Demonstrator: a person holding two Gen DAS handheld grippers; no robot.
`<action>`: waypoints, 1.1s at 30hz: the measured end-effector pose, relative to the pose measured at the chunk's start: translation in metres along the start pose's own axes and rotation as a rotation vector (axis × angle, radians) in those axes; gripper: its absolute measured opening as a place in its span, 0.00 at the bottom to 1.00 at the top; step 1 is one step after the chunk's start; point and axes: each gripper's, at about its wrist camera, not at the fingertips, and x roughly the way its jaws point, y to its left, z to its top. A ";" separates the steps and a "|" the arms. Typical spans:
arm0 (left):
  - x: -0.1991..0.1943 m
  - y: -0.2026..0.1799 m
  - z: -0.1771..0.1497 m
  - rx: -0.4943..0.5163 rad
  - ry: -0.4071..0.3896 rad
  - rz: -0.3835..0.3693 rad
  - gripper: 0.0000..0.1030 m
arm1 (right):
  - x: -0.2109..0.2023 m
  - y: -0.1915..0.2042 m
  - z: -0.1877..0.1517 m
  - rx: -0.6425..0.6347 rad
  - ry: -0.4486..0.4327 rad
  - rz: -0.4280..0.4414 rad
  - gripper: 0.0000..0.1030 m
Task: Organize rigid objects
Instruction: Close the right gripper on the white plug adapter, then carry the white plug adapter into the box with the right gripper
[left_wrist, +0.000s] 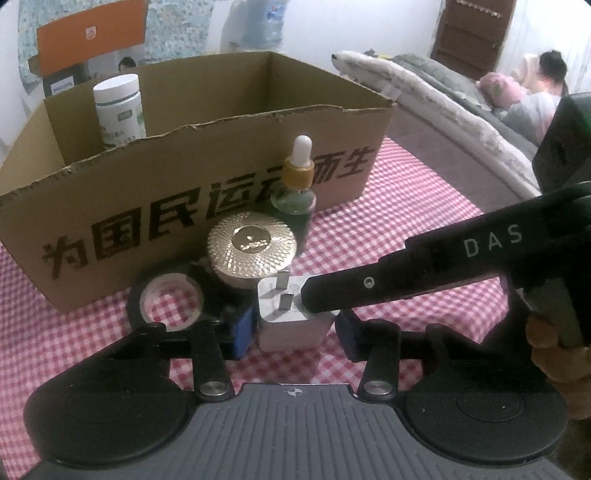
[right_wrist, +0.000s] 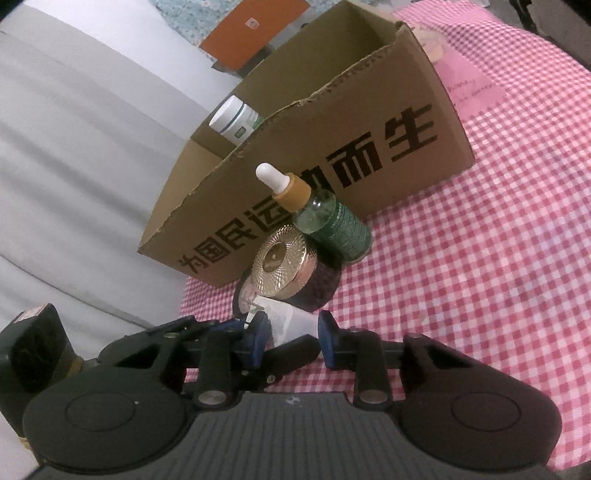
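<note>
On the far left of my left wrist view, a white plastic bottle with a green label stands upright inside the open brown cardboard box with black printed characters, near its left back corner. Below the box, on the red-and-white checked worktop, a black roll of tape lies flat, just beside my left gripper. Behind the roll sits a round jar with a gold patterned lid, and behind that a green glass dropper bottle with a white bulb and amber collar stands close against the box front. My left fingers are spread on either side of a white square plug adapter with two metal prongs; I cannot tell whether the pads touch it. From the right, one black finger of my right gripper lies across the adapter's top. In the right wrist view those fingers are spread too, with the adapter between their blue pads.
</note>
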 end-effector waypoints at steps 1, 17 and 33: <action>0.000 -0.001 0.000 0.000 0.001 -0.002 0.45 | -0.001 0.000 -0.001 0.002 0.003 0.000 0.28; 0.003 -0.006 0.003 0.012 0.009 0.019 0.42 | -0.009 -0.005 -0.001 0.050 -0.006 0.002 0.29; -0.081 0.001 0.059 0.009 -0.192 0.076 0.41 | -0.049 0.081 0.027 -0.161 -0.112 0.061 0.29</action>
